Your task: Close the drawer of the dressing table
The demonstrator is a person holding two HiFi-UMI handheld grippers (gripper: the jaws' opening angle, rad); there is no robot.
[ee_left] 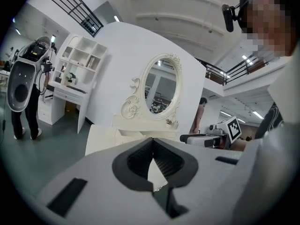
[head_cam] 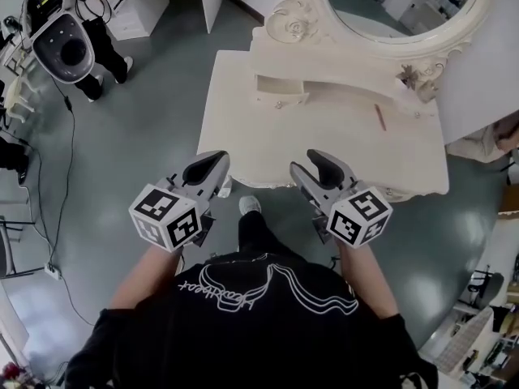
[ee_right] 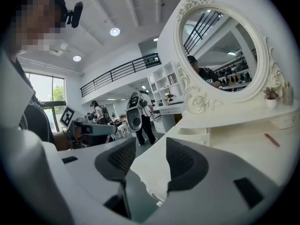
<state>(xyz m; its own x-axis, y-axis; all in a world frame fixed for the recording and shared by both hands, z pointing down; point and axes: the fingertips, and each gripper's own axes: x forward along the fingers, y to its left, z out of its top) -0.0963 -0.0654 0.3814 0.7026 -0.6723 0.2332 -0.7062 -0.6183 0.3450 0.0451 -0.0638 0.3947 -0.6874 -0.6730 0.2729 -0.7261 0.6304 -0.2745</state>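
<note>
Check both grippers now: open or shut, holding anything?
Left gripper: closed, fingertips meeting, nothing held.
Right gripper: open, nothing between the jaws.

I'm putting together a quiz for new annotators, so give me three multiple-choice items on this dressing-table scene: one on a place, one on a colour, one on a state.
1. Where does the thin brown stick lie?
A. On the floor
B. On the dressing table, right of the small drawer
C. Inside the drawer

2. What colour is the dressing table?
A. Black
B. Red
C. Cream-white

3. How does the small drawer stand?
A. Pulled out
B. Pushed fully in
C. Taken out and laid on the floor

Answers:
1 B: in the head view the stick lies on the bare top, to the right of the drawer.
2 C: top, carving and drawer front are all cream-white.
3 A: the drawer's front juts out from its casing below the mirror.
</note>
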